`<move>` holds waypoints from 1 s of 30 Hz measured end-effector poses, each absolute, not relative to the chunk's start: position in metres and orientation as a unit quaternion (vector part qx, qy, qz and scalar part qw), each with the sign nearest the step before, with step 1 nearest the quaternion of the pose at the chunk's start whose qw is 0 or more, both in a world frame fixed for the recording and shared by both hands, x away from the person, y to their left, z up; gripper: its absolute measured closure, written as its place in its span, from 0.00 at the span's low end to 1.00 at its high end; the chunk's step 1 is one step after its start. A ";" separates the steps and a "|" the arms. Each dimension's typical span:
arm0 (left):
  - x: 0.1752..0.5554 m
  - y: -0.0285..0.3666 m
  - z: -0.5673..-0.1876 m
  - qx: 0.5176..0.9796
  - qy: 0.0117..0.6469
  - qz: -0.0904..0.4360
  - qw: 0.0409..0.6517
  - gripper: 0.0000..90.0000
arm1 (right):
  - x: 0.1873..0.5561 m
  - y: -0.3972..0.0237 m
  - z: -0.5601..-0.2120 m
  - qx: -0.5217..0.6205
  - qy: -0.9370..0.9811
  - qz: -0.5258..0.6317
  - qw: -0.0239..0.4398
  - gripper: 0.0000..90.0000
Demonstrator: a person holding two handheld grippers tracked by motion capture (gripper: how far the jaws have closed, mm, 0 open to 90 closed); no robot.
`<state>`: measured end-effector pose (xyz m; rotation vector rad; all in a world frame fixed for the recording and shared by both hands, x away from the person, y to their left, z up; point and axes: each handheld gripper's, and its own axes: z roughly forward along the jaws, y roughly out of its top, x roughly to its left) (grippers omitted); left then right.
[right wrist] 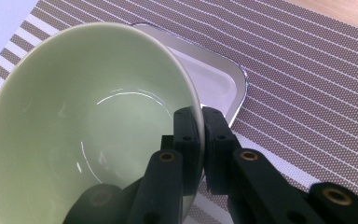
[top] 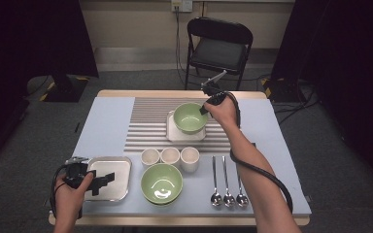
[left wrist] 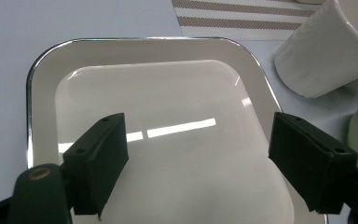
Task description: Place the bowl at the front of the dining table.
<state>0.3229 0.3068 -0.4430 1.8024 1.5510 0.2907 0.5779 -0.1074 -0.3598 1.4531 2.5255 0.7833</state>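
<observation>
A pale green bowl (top: pixel 190 117) is over the small square tray (top: pixel 173 133) on the striped mat. My right gripper (top: pixel 204 109) is shut on its right rim, one jaw inside and one outside (right wrist: pixel 199 130). In the right gripper view the green bowl (right wrist: pixel 74 121) hangs tilted above the tray (right wrist: pixel 214 74). My left gripper (top: pixel 104 180) stands open just above the steel-rimmed tray (top: pixel 104 162) at the front left. Between its fingers (left wrist: pixel 98 158) there is only the tray's cream floor (left wrist: pixel 168 102).
A second green bowl (top: pixel 161 183) sits at the front centre, with three cream cups (top: pixel 170 156) in a row behind it. Three spoons (top: pixel 227 182) lie to the right. A black folding chair (top: pixel 218 46) stands beyond the table's far edge.
</observation>
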 end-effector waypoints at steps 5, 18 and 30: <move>0.323 0.308 -0.443 0.700 0.603 0.112 0.365 0.21 | 0.580 -0.108 -0.363 0.481 0.835 0.259 0.065 0.95; 0.323 0.309 -0.442 0.702 0.602 0.114 0.364 0.21 | 0.582 -0.107 -0.369 0.493 0.829 0.257 0.063 0.95; 0.323 0.308 -0.442 0.702 0.601 0.115 0.365 0.21 | 0.586 -0.106 -0.375 0.499 0.824 0.260 0.065 0.95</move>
